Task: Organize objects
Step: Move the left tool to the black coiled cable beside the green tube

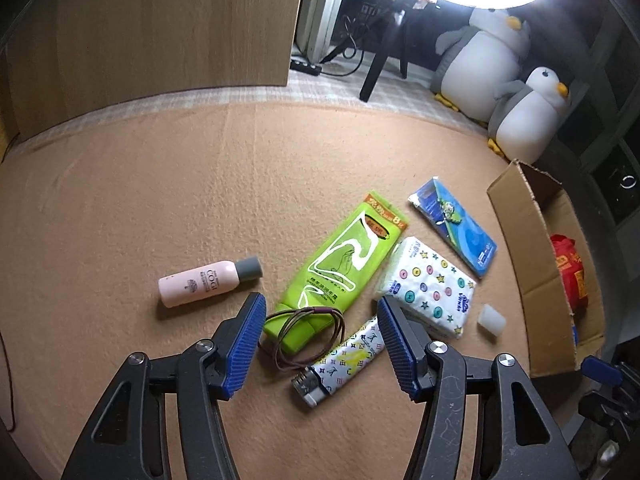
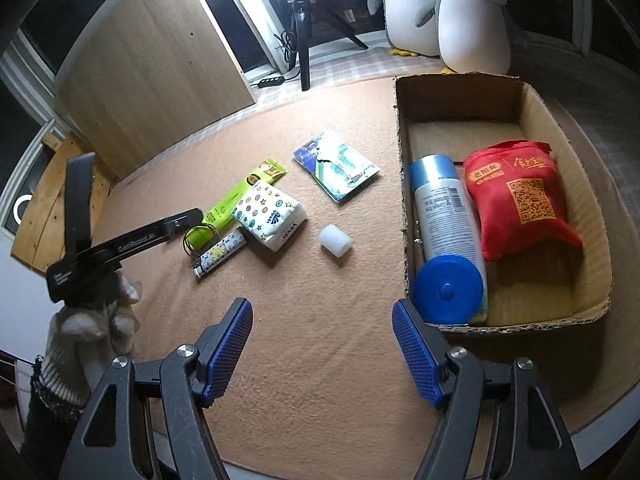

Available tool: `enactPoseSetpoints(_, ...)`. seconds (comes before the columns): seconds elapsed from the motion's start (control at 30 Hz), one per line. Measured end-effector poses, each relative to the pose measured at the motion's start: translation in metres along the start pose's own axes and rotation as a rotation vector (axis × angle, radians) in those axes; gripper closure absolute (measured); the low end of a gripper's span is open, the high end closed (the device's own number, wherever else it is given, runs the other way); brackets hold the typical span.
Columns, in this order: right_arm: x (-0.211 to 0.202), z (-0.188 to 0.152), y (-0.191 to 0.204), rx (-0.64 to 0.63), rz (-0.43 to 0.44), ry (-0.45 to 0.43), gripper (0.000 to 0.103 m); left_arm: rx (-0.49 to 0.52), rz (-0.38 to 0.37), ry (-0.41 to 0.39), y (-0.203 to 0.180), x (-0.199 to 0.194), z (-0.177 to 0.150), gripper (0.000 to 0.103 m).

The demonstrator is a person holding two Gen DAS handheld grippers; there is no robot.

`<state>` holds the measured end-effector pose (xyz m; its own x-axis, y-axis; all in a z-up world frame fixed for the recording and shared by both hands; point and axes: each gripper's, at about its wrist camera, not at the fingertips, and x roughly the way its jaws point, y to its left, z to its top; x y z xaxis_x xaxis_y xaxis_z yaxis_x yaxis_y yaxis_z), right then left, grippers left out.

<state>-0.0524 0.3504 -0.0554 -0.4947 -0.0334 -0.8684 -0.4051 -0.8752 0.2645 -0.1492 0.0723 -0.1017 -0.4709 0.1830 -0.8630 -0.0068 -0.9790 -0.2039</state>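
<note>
Open left gripper (image 1: pixel 320 344) hangs over lighter (image 1: pixel 340 360) and hair ties (image 1: pixel 308 332).

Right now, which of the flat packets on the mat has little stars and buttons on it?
The white tissue pack, between the plain green pouch and the blue packet; neither of those has them.
</note>
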Motion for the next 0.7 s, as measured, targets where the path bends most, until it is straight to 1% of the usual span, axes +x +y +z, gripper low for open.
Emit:
enactPoseSetpoints(0.1,0.001,0.001,-0.001,0.013,-0.008,0.0,0.034,0.014,0.002,0.02,-0.001,0.01,-0.001,0.044)
enactPoseSetpoints(0.17,0.001,0.001,-0.003,0.021,-0.013,0.0,0.034,0.013,0.01,0.026,0.001,0.014,-0.001,0.053)
enactPoseSetpoints(0.2,0.002,0.001,-0.004,0.025,-0.016,0.0,0.034,0.012,0.012,0.028,0.002,0.015,-0.002,0.054)
enactPoseSetpoints(0.27,0.002,0.002,-0.005,0.032,-0.018,0.002,0.034,0.004,0.012,0.032,0.007,0.016,-0.003,0.065)
enactPoseSetpoints(0.33,0.003,0.002,-0.005,0.033,-0.02,0.003,0.034,-0.003,0.007,0.031,0.011,0.015,-0.004,0.07)
enactPoseSetpoints(0.5,0.007,0.005,0.001,0.032,-0.023,0.005,0.034,-0.02,-0.007,0.012,0.018,0.007,-0.009,0.078)
enactPoseSetpoints(0.57,0.01,0.006,0.004,0.031,-0.025,0.005,0.034,-0.024,-0.003,0.007,0.021,0.004,-0.011,0.087)
enactPoseSetpoints(0.7,0.015,0.009,0.009,0.024,-0.025,0.011,0.034,-0.035,-0.008,-0.001,0.028,-0.002,-0.016,0.091)
